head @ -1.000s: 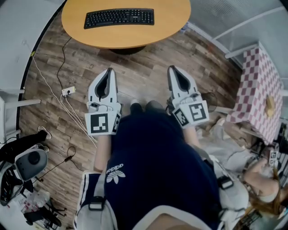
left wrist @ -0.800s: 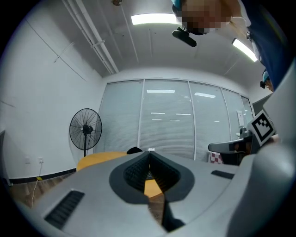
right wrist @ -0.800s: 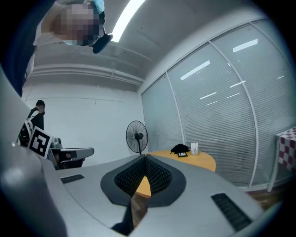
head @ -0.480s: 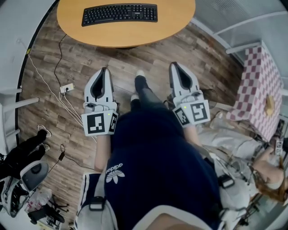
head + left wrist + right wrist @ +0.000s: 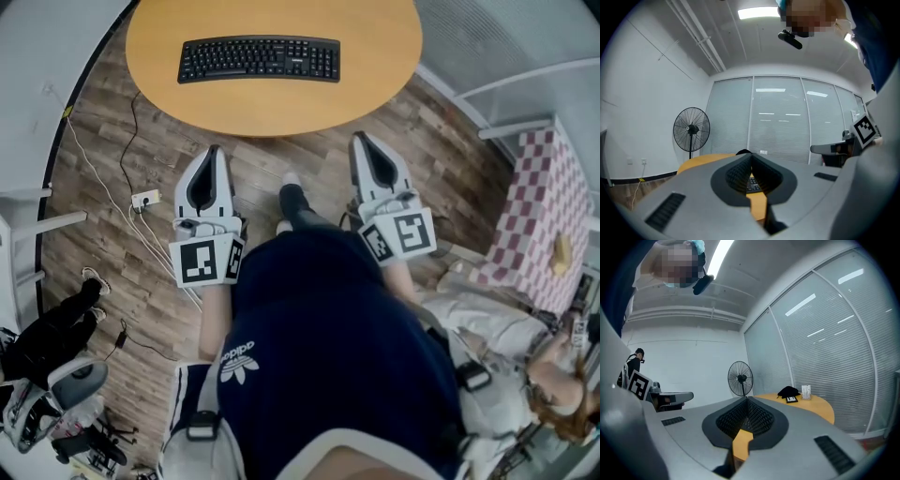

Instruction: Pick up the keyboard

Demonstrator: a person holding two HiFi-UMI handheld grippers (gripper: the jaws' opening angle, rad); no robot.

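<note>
Head view, looking steeply down: a brown wood-plank floor [image 5: 112, 216] fills most of the frame. A round orange-tan wooden table [image 5: 281, 103] takes up the upper centre. A person in a dark navy top with a white logo [image 5: 319, 347] fills the lower centre, one dark shoe pointing toward the table. At the right edge stands a surface draped in a red-and-white checked cloth [image 5: 539, 216].

The flat black computer keyboard [image 5: 260, 59] lies on the table at the top of the frame, its long side running left to right, with bare tabletop all round it. It is well apart from both grippers.

The grey-and-white left gripper [image 5: 213, 152] is at centre left and the matching right gripper [image 5: 362, 141] at centre right. Both point up the frame toward the table edge, each with its marker cube at the rear. In the two gripper views each pair of jaws meets tip to tip, closed with nothing between them.

A black pedestal fan [image 5: 691, 129] stands by the white wall, at centre left in the left gripper view. A small white power strip [image 5: 144, 198] with thin cables lies on the floor at centre left of the head view.
</note>
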